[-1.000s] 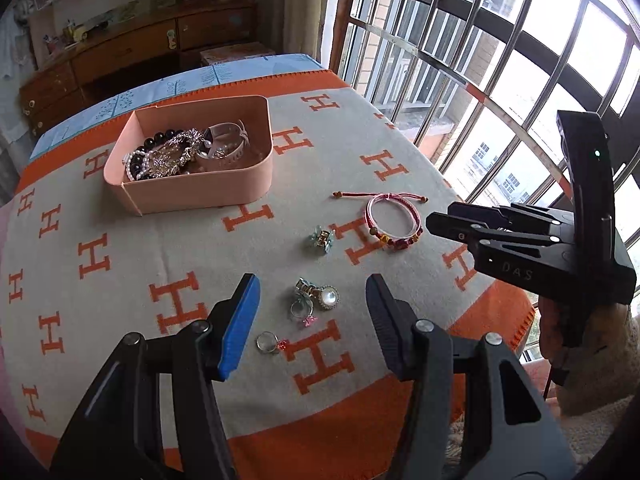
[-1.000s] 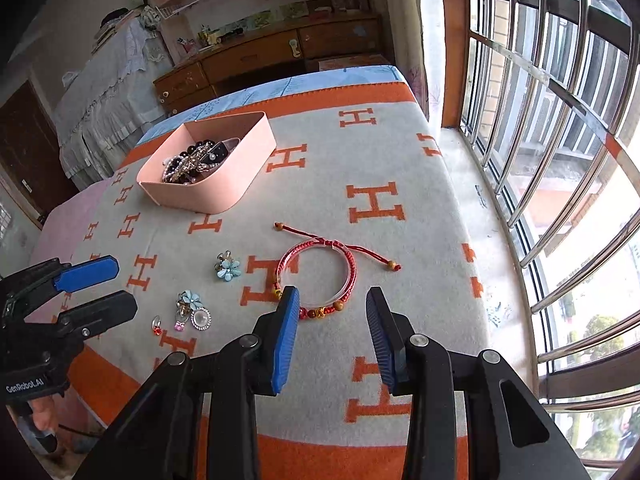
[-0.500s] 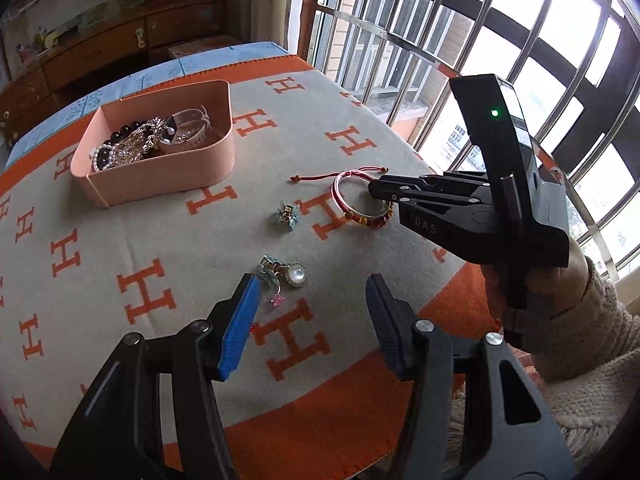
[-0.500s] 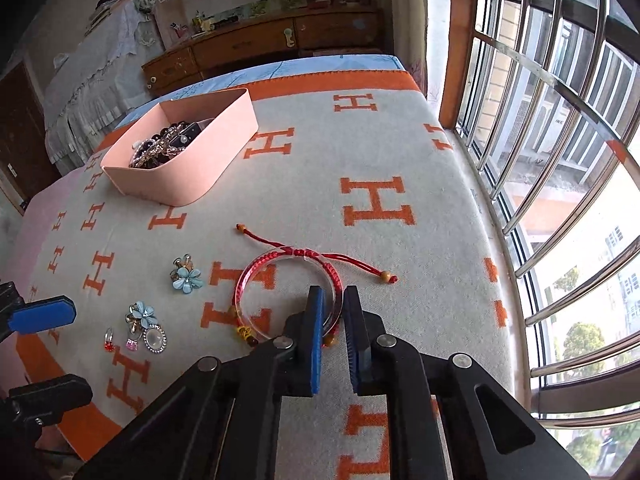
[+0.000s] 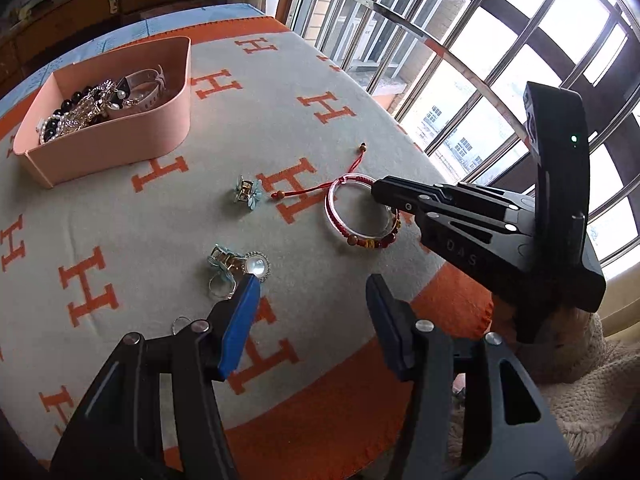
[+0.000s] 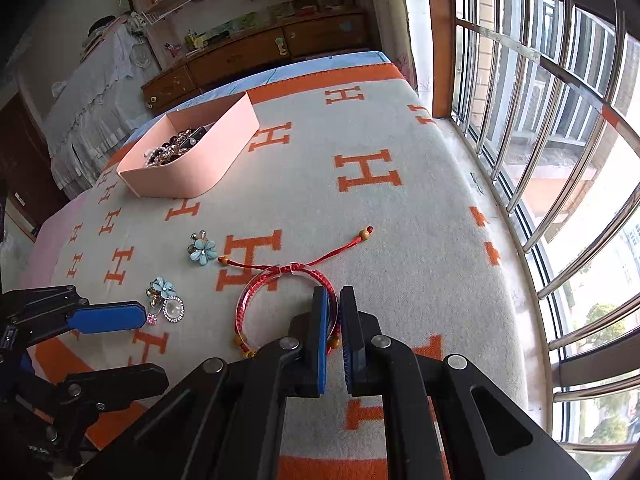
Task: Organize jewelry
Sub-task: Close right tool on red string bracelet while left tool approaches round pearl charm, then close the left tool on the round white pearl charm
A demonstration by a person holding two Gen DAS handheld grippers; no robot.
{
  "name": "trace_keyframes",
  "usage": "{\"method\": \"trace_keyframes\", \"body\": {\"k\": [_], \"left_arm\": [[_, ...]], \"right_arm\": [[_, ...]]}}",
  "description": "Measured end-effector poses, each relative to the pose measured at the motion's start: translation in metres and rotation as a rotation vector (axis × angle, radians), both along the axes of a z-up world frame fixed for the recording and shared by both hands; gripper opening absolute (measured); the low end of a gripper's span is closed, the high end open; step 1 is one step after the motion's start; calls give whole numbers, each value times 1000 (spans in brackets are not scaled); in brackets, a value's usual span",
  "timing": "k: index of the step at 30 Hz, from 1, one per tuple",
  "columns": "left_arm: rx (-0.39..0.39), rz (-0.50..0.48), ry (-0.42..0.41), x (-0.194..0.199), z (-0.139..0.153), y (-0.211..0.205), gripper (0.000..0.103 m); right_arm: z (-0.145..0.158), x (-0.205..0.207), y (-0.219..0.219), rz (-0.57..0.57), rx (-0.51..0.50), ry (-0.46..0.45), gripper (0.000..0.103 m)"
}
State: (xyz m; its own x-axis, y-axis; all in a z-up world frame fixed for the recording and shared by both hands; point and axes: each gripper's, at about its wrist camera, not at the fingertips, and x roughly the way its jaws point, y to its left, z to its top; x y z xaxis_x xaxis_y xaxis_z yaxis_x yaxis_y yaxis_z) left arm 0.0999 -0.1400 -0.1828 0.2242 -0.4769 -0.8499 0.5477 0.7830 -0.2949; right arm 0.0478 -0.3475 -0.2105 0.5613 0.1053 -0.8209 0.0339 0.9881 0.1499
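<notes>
A red cord bracelet (image 6: 248, 304) with beads lies on the H-patterned blanket (image 6: 400, 240), its tie cords trailing away. My right gripper (image 6: 335, 296) is shut on the bracelet's right side, the band pinched between the blue pads. The left wrist view shows the same grip, with the right gripper (image 5: 378, 193) on the bracelet (image 5: 360, 238). My left gripper (image 5: 311, 280) stands open with nothing between its fingers, its left pad just over a cluster of rings (image 5: 240, 268). A pink box (image 5: 112, 140) holding several pieces of jewelry sits farther back.
A blue flower clip (image 5: 247, 192) lies between the box and the rings, and a small ring (image 5: 180, 322) sits by my left finger. The barred window (image 6: 540, 120) borders the blanket's right edge. A sleeve (image 5: 580, 392) shows behind the right gripper.
The right gripper's jaws have closed on the bracelet's band and it has come down onto it. The left gripper has dropped lower, closer to the rings.
</notes>
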Motion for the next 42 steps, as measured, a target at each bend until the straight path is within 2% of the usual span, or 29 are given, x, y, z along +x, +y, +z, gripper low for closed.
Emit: {"method": "trace_keyframes", "body": {"k": [9, 15, 18, 20, 24, 27, 32, 38, 42], "left_arm": [[57, 35, 21, 21, -15, -7, 52], [84, 20, -2, 26, -14, -13, 52], [128, 5, -27, 22, -14, -17, 47], [166, -2, -48, 21, -15, -18, 39], [200, -3, -64, 20, -14, -18, 31], [186, -10, -54, 20, -14, -15, 30], [154, 8, -46, 24, -14, -9, 20], [181, -9, -89, 13, -14, -17, 13], [183, -10, -113, 6, -13, -21, 12]], "right_arm": [[0, -6, -6, 5, 13, -7, 7], [0, -7, -6, 9, 9, -11, 7], [0, -6, -5, 10, 9, -13, 7], [0, -6, -5, 10, 8, -13, 7], [0, -6, -5, 10, 6, -13, 7], [0, -6, -5, 10, 7, -13, 7], [0, -6, -5, 11, 7, -15, 7], [0, -5, -5, 12, 5, -16, 7], [0, -5, -4, 12, 2, -19, 7]]}}
